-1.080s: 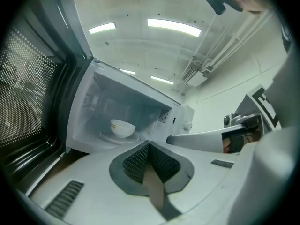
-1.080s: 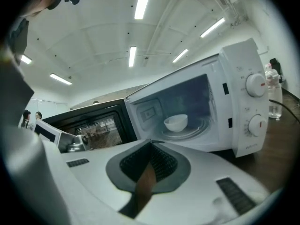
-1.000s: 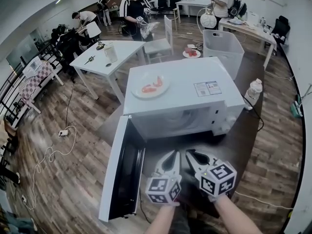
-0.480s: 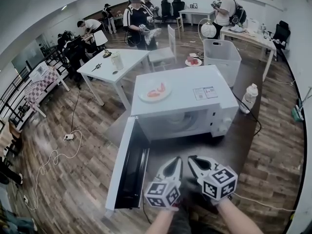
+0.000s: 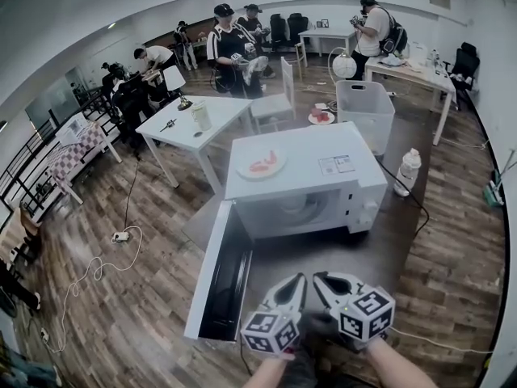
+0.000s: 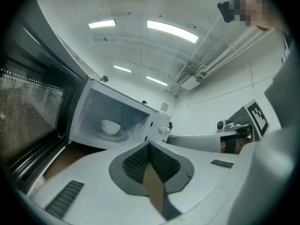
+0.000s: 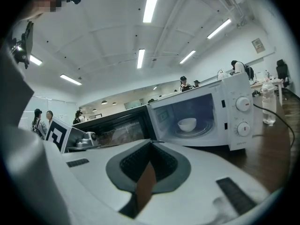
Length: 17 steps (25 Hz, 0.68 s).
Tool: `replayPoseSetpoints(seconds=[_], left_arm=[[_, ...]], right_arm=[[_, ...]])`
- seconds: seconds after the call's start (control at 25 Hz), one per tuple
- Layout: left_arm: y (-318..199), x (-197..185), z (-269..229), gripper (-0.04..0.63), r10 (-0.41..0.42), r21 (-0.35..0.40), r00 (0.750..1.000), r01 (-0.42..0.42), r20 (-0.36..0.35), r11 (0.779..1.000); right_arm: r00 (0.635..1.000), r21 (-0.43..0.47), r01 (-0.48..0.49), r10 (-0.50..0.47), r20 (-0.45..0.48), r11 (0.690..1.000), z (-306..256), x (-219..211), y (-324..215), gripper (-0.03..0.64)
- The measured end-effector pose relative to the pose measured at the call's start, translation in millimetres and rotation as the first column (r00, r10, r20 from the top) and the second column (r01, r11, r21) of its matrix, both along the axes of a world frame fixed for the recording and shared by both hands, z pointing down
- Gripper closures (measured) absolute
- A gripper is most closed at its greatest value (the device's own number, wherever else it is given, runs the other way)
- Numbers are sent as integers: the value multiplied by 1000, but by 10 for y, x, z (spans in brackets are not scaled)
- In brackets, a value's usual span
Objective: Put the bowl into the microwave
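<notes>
Already the bowl (image 7: 187, 124) is sitting inside the microwave (image 5: 307, 168), straight ahead of both claws. The left gripper (image 6: 149, 149) and right gripper (image 7: 151, 146) are pressing together, empty, with the open door (image 5: 222, 285) lying nearer the left.

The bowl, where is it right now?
In the right gripper view, the bowl sits inside the open microwave on its round tray, left of the two knobs.

White bowl (image 7: 187, 124) upright inside open mwave (image 7: 233, 97).
</notes>
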<state>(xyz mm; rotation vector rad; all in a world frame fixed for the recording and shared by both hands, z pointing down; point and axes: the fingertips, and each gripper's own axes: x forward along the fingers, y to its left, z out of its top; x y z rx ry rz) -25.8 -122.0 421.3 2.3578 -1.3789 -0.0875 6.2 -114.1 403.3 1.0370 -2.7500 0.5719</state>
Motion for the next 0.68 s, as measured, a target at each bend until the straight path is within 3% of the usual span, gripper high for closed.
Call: replayPoseSetpoints(seconds=[0.44, 0.68], left_arm=[[288, 125, -165, 583, 37, 23, 999, -37, -5, 999], [388, 143, -234, 583, 6, 29, 999, -5, -32, 1000]], right_arm=[[1000, 17, 21, -22, 14, 1000, -136, 69, 332, 617], [1000, 44, -10, 9, 14, 999, -254, 154, 409, 617]])
